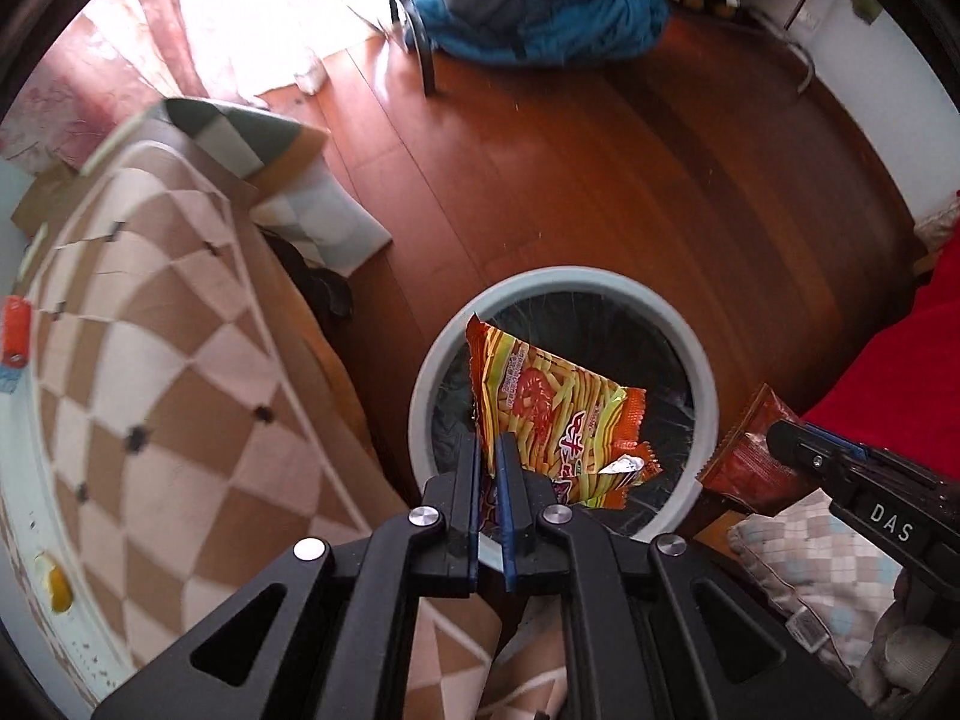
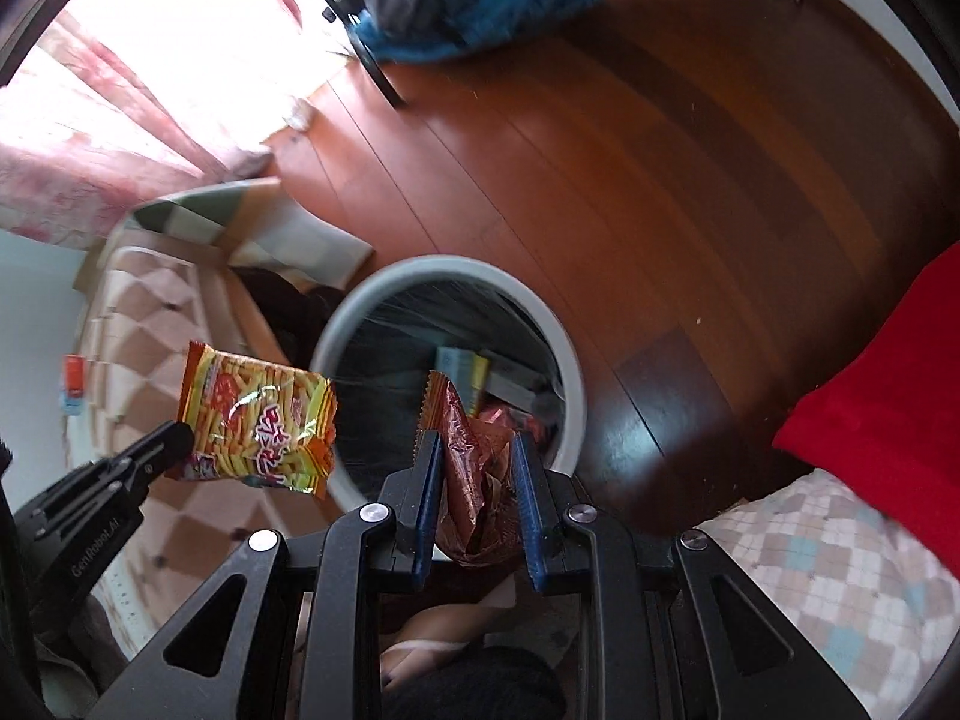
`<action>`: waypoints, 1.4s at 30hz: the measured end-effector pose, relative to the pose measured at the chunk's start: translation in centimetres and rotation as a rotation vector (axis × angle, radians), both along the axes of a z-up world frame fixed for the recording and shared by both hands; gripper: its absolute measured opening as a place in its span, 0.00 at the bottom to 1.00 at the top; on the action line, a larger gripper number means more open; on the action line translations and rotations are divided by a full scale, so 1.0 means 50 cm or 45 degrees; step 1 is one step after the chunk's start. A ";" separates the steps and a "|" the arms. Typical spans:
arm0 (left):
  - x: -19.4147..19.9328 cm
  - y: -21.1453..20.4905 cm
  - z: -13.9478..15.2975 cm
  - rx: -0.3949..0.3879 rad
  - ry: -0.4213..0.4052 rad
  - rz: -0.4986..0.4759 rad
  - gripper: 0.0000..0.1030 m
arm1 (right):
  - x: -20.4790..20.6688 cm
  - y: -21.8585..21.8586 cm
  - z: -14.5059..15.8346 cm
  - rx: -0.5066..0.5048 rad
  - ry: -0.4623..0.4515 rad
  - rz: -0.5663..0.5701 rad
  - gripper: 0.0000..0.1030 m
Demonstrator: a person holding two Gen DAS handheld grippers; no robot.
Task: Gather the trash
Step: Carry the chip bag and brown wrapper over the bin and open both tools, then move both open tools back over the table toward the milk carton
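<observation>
Reddish wooden floor (image 1: 600, 192) carries a round pale-blue bin (image 2: 570, 384) already holding trash. Left tongs (image 1: 492, 450) clamp an orange-yellow snack packet (image 1: 552, 414); right tongs (image 2: 474, 450) clamp a crumpled reddish-brown wrapper (image 2: 474, 468). Both hang above it, unreleased.

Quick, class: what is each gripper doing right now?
Left gripper: closed on the orange-yellow snack bag.
Right gripper: closed on the crumpled brown wrapper, above the bin.

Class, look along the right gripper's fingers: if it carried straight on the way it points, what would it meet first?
Probably the trash bin. The right gripper, shut on a brown wrapper, points down into its open mouth, so it would likely pass the rim and reach the trash inside; depth is unclear.
</observation>
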State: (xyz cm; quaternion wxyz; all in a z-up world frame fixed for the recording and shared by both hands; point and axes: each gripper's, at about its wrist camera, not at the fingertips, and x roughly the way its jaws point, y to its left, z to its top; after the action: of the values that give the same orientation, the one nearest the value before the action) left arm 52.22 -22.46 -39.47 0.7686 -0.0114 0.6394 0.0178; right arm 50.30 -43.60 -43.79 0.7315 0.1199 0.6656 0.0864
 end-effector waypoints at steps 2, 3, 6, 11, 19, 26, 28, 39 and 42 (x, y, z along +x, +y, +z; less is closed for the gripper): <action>0.010 -0.004 -0.024 -0.004 0.029 -0.001 0.05 | 0.014 -0.001 -0.038 -0.003 0.029 -0.001 0.24; 0.014 -0.006 -0.036 -0.010 0.042 -0.001 0.05 | 0.021 0.000 -0.053 -0.005 0.040 -0.002 0.24; 0.022 -0.003 -0.061 -0.012 0.075 0.011 0.07 | 0.039 0.006 -0.095 -0.008 0.064 -0.001 0.24; 0.019 0.015 -0.073 -0.012 0.114 0.064 0.16 | 0.056 0.013 -0.141 0.006 0.105 -0.003 0.33; 0.007 0.049 -0.038 -0.001 0.078 0.103 0.93 | 0.043 0.007 -0.111 -0.095 0.050 0.004 0.70; -0.016 0.051 0.012 0.007 0.030 0.101 0.97 | 0.013 0.019 -0.041 -0.191 -0.016 0.053 0.98; -0.028 0.055 0.032 0.016 0.009 0.103 0.98 | 0.001 0.024 -0.018 -0.216 -0.035 0.064 1.00; -0.117 0.071 0.178 0.017 -0.115 0.140 0.98 | -0.065 0.034 0.126 -0.223 -0.144 0.079 1.00; -0.144 0.072 0.227 0.011 -0.162 0.145 0.98 | -0.087 0.034 0.176 -0.203 -0.183 0.075 1.00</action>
State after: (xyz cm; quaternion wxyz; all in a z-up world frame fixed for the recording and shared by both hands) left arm 45.04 -18.88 -28.13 0.8054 -0.0455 0.5876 0.0632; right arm 45.97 -41.87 -35.00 0.7817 0.0352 0.6195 0.0628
